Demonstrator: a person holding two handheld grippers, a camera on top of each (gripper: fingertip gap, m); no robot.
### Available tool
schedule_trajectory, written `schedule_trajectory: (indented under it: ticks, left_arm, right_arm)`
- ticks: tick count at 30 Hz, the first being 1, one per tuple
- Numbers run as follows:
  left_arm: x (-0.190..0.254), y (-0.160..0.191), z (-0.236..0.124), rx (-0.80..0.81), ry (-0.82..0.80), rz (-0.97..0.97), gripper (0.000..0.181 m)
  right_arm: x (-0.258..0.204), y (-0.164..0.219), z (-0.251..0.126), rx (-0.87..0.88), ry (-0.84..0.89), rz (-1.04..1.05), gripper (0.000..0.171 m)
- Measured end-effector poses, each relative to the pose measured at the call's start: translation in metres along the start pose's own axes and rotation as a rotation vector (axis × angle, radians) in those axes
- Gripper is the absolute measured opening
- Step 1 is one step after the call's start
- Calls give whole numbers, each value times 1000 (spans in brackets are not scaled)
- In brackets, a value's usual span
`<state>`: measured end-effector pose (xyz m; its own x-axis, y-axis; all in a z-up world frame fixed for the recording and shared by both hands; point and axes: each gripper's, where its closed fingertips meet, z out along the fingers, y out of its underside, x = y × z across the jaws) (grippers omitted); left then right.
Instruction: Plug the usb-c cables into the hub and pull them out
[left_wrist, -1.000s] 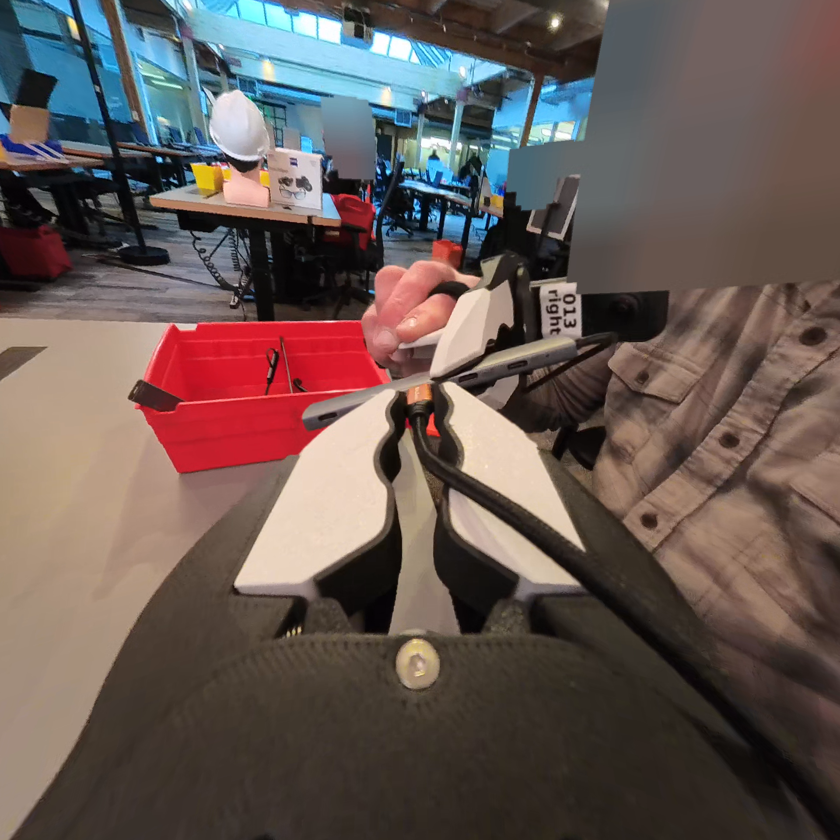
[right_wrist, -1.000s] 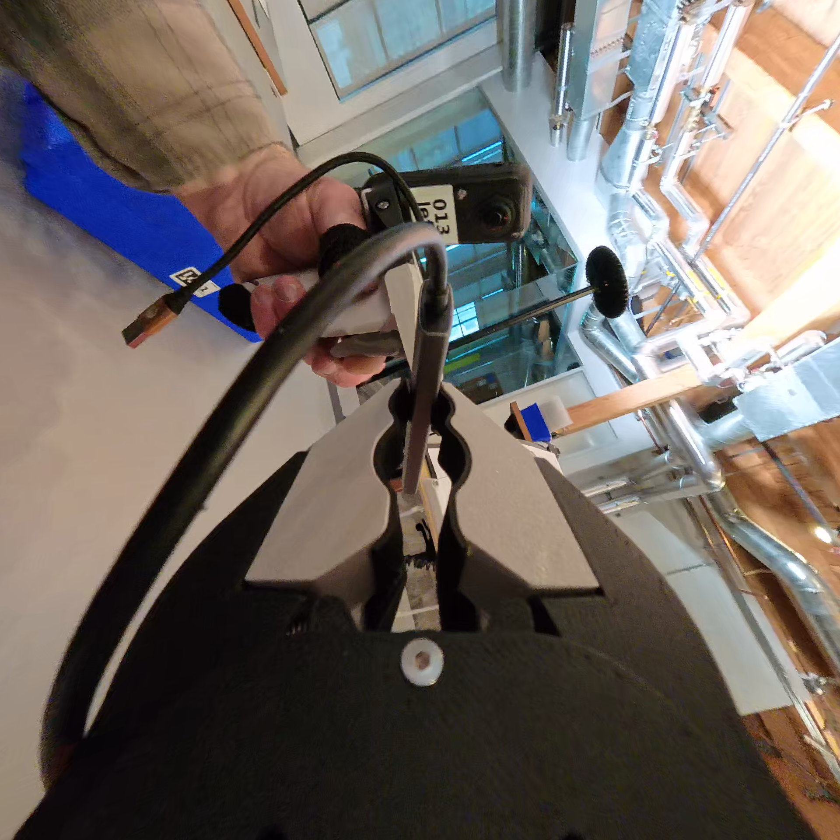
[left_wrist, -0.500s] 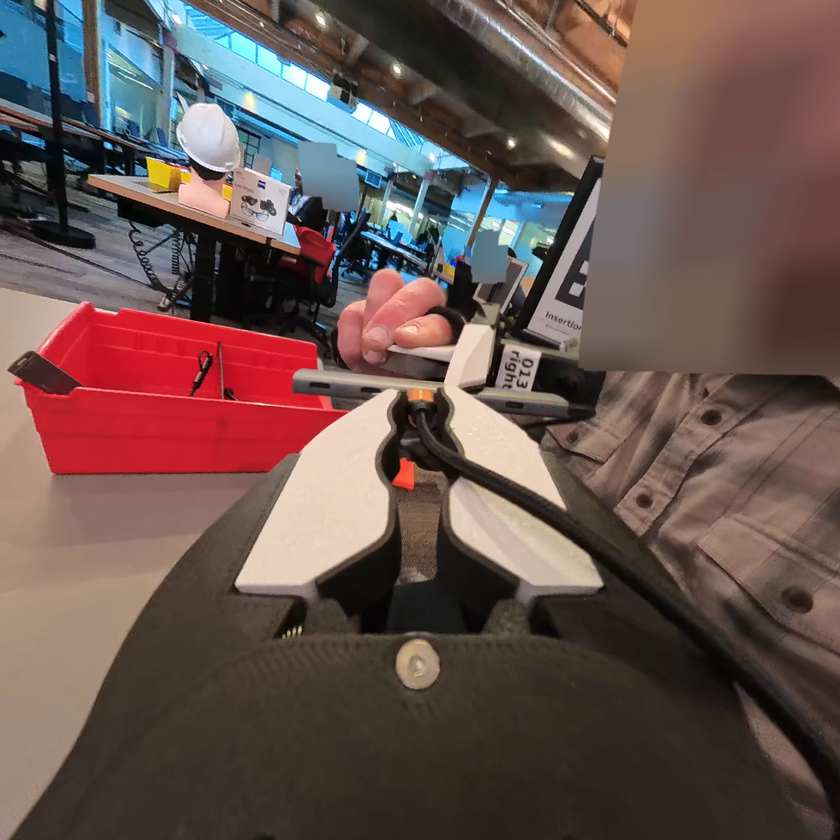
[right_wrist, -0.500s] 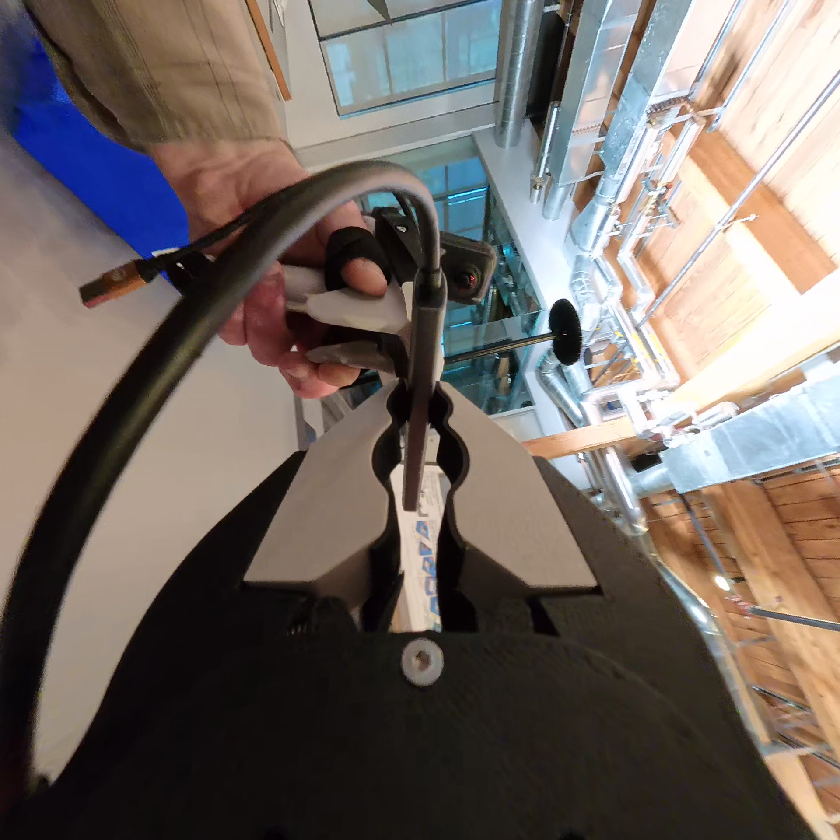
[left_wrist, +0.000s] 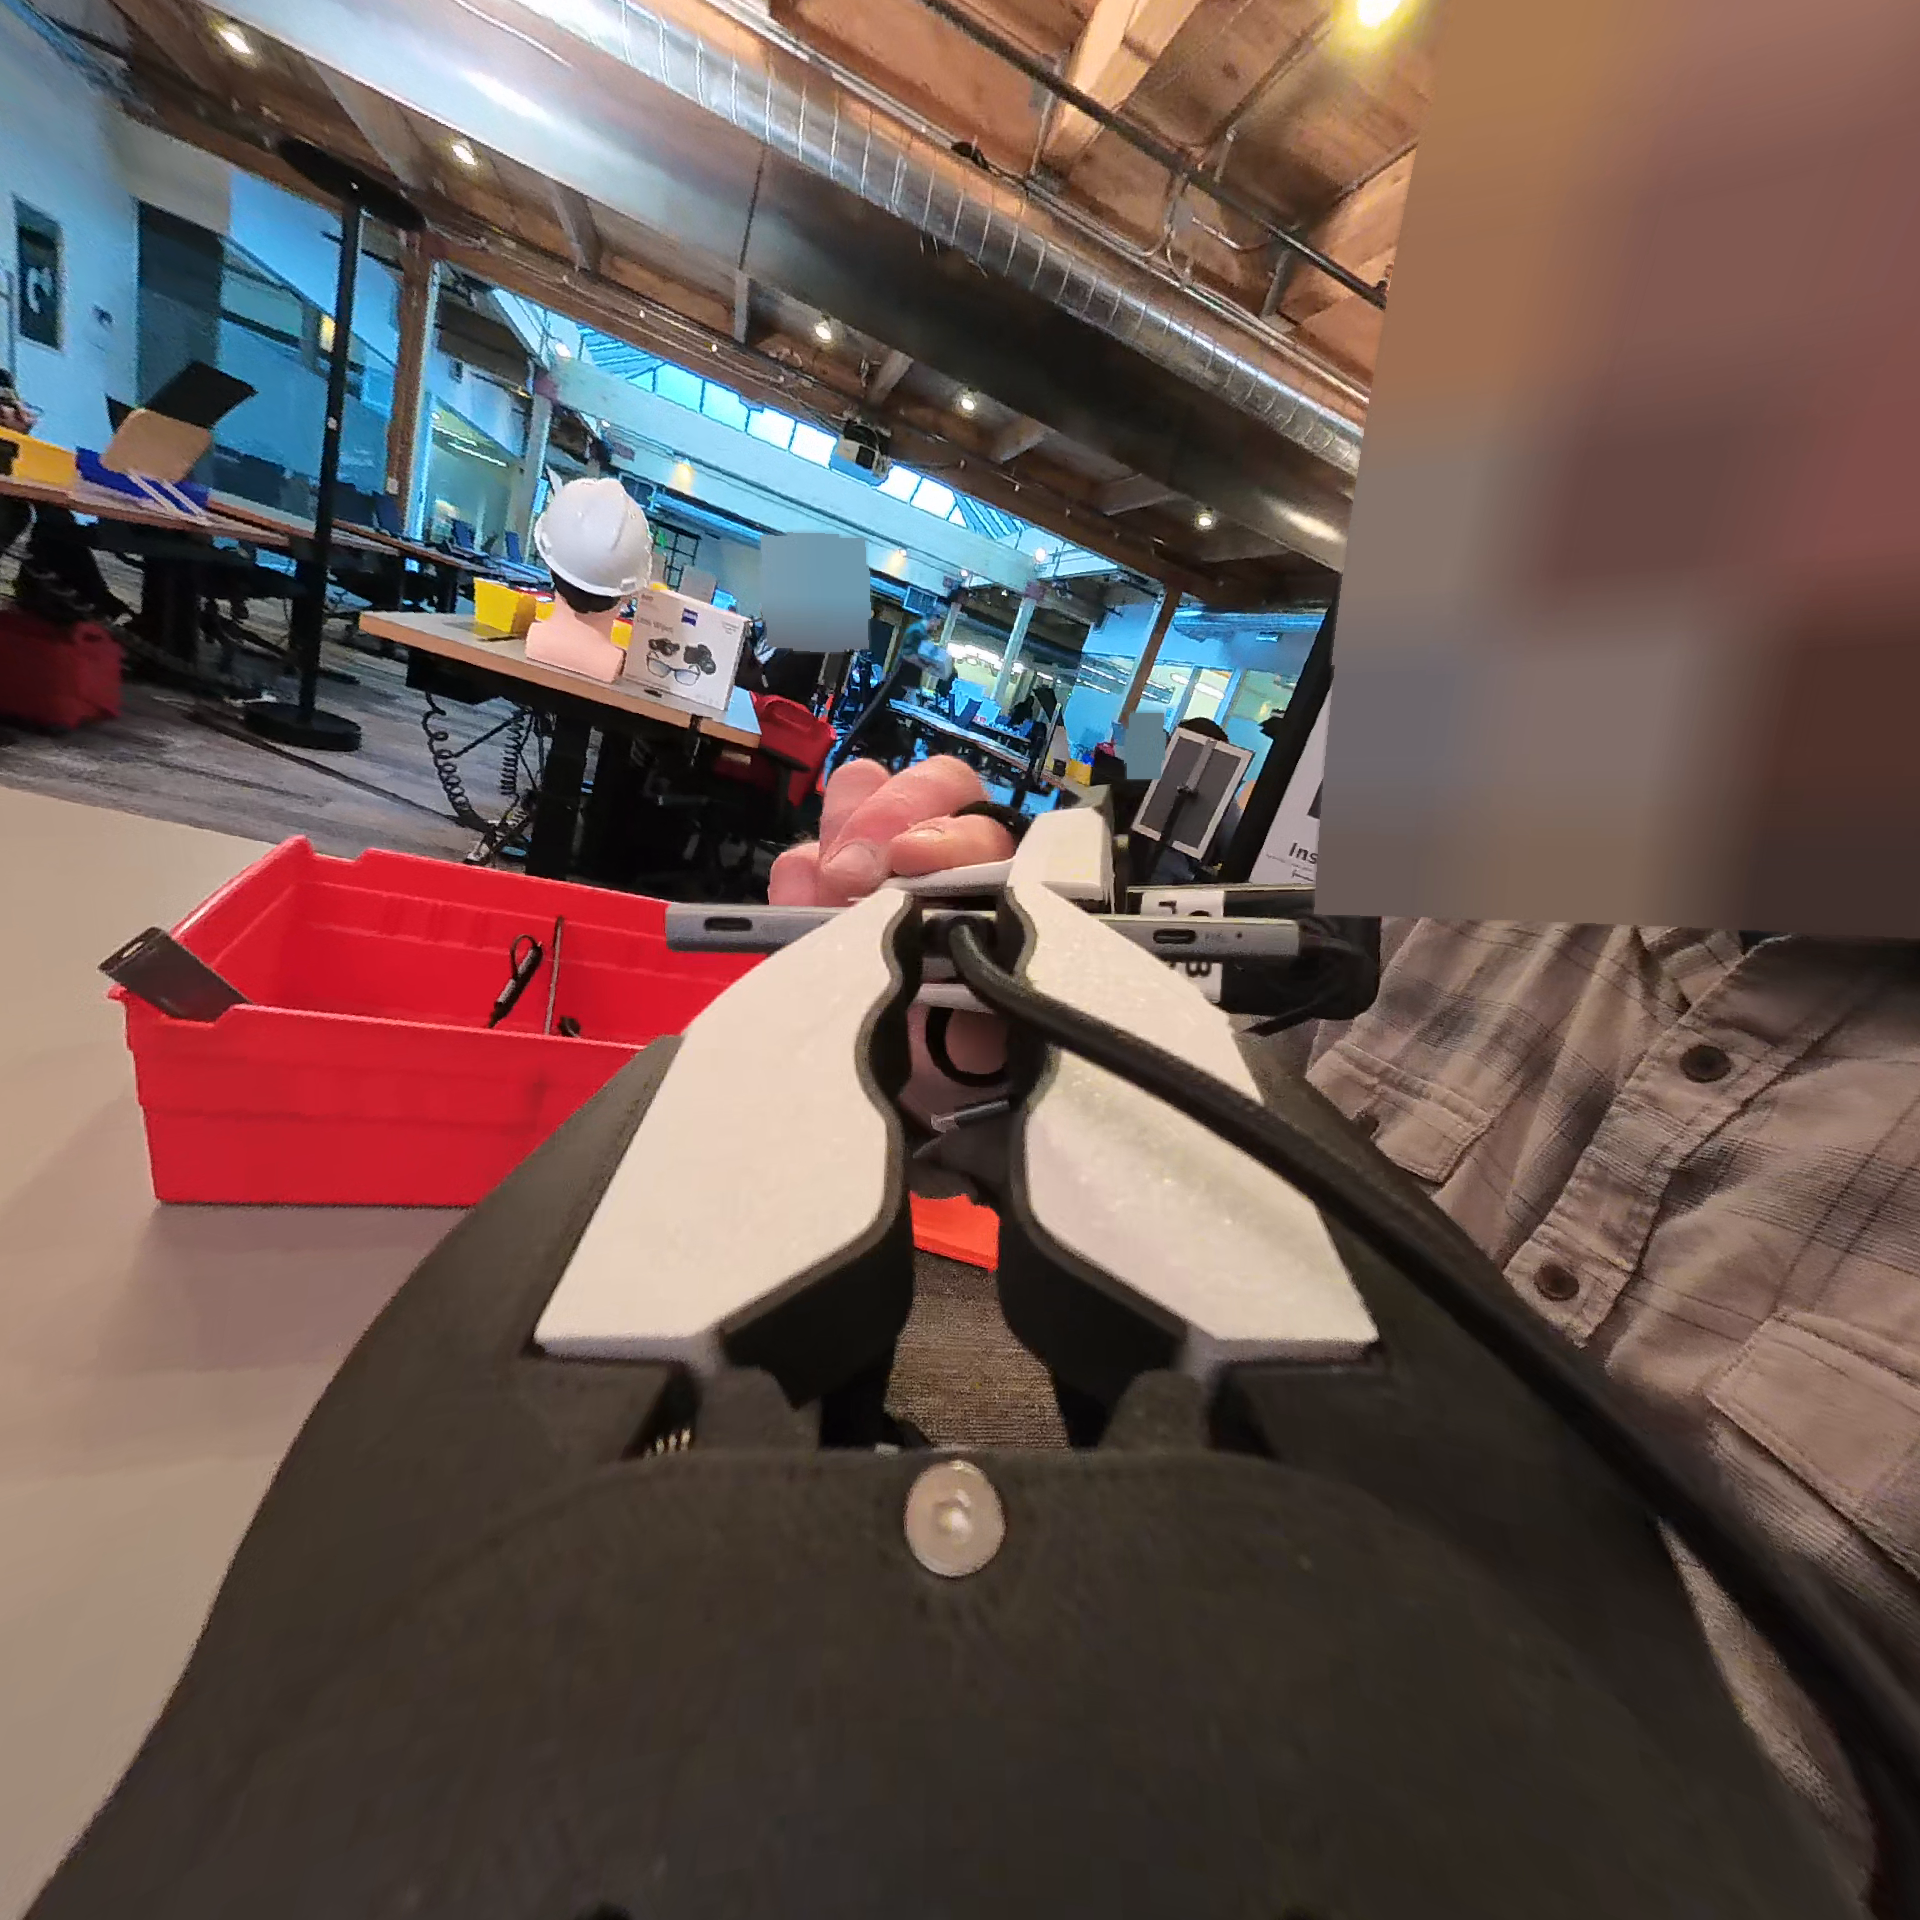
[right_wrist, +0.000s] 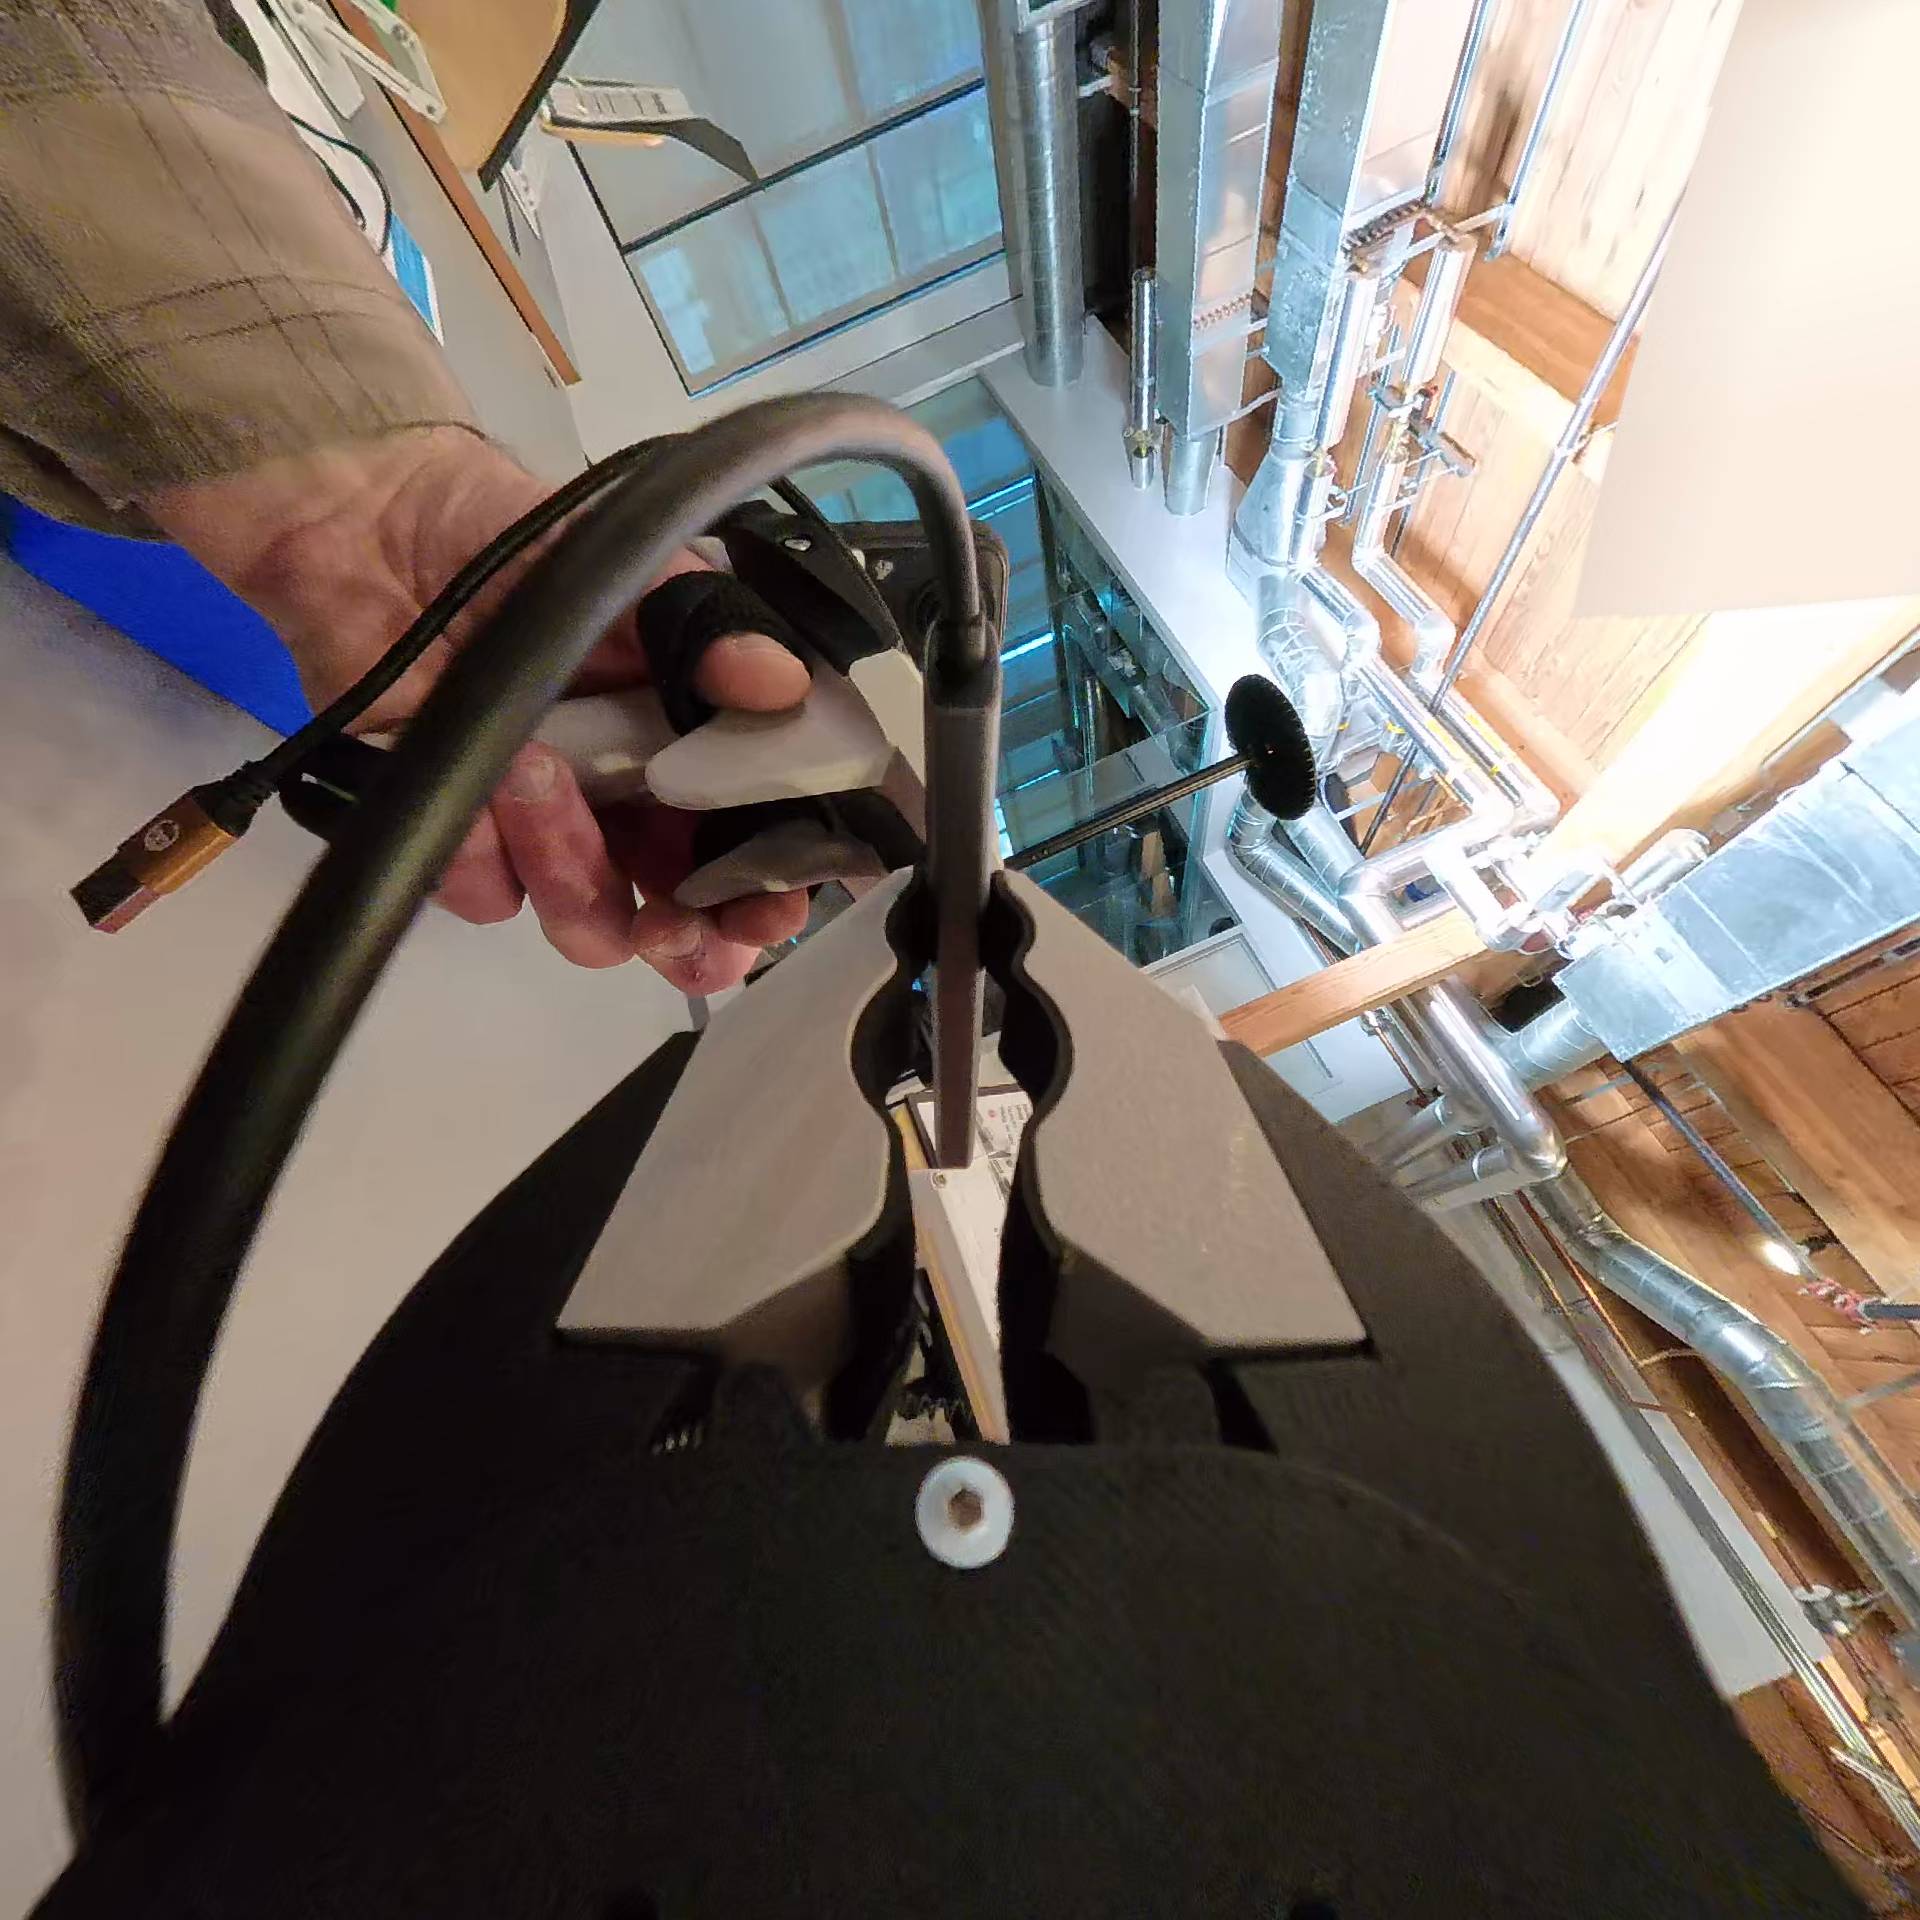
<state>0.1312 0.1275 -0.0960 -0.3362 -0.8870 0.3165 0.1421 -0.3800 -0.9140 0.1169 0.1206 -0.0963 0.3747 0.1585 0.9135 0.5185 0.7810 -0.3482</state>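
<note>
My left gripper (left_wrist: 956, 925) is shut on the black usb-c cable (left_wrist: 1143, 1070) right at its plug. Its tips press against the long side of the grey hub (left_wrist: 727, 925), which lies level in mid-air; the plug itself is hidden between the jaws. My right gripper (right_wrist: 956, 914) is shut on the hub (right_wrist: 961, 790), seen edge-on. The right gripper's white finger (left_wrist: 1060, 852) shows behind the hub. The hub's thick lead (right_wrist: 416, 831) arcs off to the left. The cable's free orange plug (right_wrist: 156, 857) hangs below the hand holding the left gripper's fingers (right_wrist: 769, 753).
A red bin (left_wrist: 343, 1049) with a few small tools stands on the grey table (left_wrist: 156, 1351) to the left. The person's plaid shirt (left_wrist: 1662, 1195) is close on the right. A blue bin (right_wrist: 135, 613) lies behind the left hand. Both grippers' tips are close together, under 4 cm apart.
My left gripper has closed in on the hub with the cable. The plug's orange collar, visible at the fingertips before, no longer shows. The hub has levelled out.
</note>
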Motion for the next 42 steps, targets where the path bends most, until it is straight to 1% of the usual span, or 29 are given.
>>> schedule_trajectory:
  ticks: [3, 7, 8, 10, 12, 14, 16, 18, 19, 20, 21, 24, 25, 27, 29, 32, 34, 36, 40, 42]
  left_arm:
    - [-2, 1, 1, -2, -6, -17, 12]
    - [-7, 0, 0, 1, -37, 4, 12]
    - [-9, 0, -1, -1, -51, 20, 12]
    - [-13, -4, -7, 11, -75, 51, 12]
    - [-18, -9, -15, 12, -115, 105, 12]
    - [-21, -13, -21, 9, -135, 131, 12]
    - [-24, -14, -23, -5, -161, 176, 12]
    - [-30, -15, -26, -26, -209, 236, 12]
    - [-32, -15, -27, -37, -230, 270, 12]
    - [-35, -14, -29, -59, -264, 312, 12]
    - [-38, -14, -31, -68, -292, 343, 12]
    - [-42, -15, -35, -92, -348, 422, 12]
    - [-44, -15, -36, -104, -368, 448, 12]
    - [-45, -16, -36, -112, -385, 475, 12]
    - [-51, -17, -38, -123, -438, 515, 12]
    - [-59, -18, -42, -121, -528, 572, 12]
    - [-64, -20, -45, -121, -582, 618, 12]
    - [-67, -18, -46, -145, -630, 670, 12]
    - [-73, -13, -45, -205, -734, 790, 12]
    - [-75, -13, -44, -217, -779, 837, 12]
  right_arm:
    - [0, 2, 0, -11, 11, -31, 7]
    - [1, 7, 2, -28, 19, -1, 7]
    - [0, 9, 2, -28, 7, 35, 7]
    - [2, 11, -1, -18, -23, 173, 18]
    - [4, 21, -3, -52, -54, 278, 27]
    - [5, 31, -3, -92, -108, 445, 37]
    - [-1, 41, -2, -139, -218, 649, 41]
    - [1, 55, -2, -197, -256, 788, 42]
    - [-1, 60, -3, -225, -298, 842, 49]
    - [0, 63, -3, -242, -329, 893, 61]
    - [2, 63, -3, -245, -353, 935, 69]
    - [3, 60, -1, -262, -433, 999, 93]
    - [0, 58, 1, -263, -459, 1010, 96]
    - [-8, 60, 6, -303, -503, 1023, 97]
    - [-18, 64, 12, -344, -525, 1037, 95]
    - [-28, 65, 23, -368, -553, 1124, 85]
    - [-33, 66, 28, -363, -574, 1203, 75]
    - [-33, 67, 31, -343, -581, 1279, 68]
    - [-38, 77, 36, -387, -596, 1325, 67]
    - [-46, 86, 40, -444, -600, 1310, 62]
